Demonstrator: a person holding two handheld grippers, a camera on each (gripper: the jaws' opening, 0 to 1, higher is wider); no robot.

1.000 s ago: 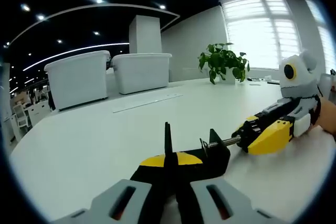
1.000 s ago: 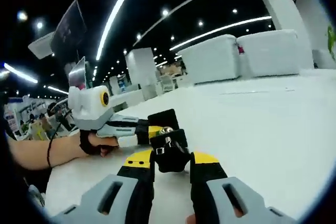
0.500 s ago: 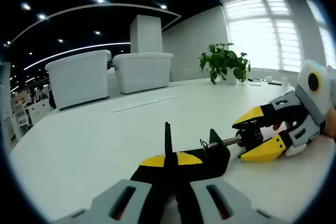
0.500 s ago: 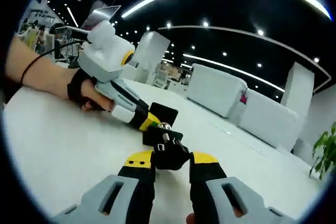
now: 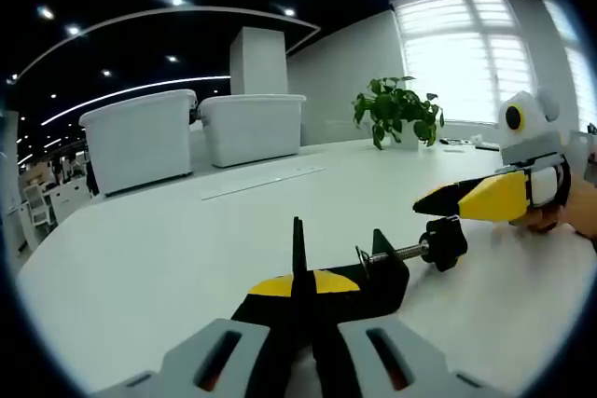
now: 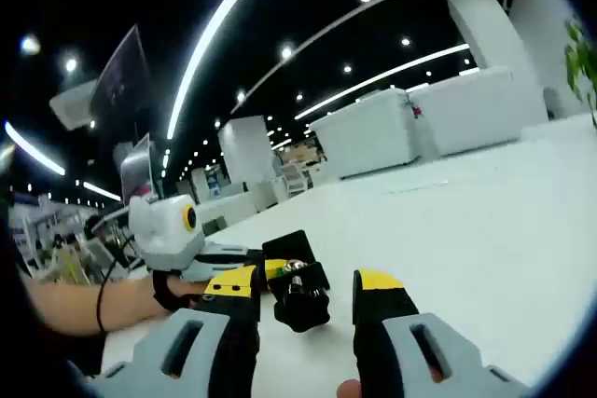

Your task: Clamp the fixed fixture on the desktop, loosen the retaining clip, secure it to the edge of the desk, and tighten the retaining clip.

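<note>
Your left tool (image 5: 300, 309) is shut tight on the black clamp (image 5: 373, 272) lying on the bench (image 5: 168, 249). Your right tool (image 6: 305, 309) is open, its jaws either side of the knob (image 6: 297, 297). Close off-center and the knob could slip out

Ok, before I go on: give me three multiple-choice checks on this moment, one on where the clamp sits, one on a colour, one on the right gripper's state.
1. Where is the black clamp fixture?
A. On the white desk, pinched by the left gripper
B. Hanging off the desk edge
C. Inside a white bin

2. What colour are the gripper jaw tips?
A. Red
B. Yellow
C. Blue

3. How does the right gripper stand at the screw knob?
A. Shut on the knob
B. Open, knob free
C. Lying flat on the desk

Answers: 1 A, its body sits between the left jaws; 2 B, yellow caps on both grippers; 3 B, a gap shows either side of the knob.
</note>
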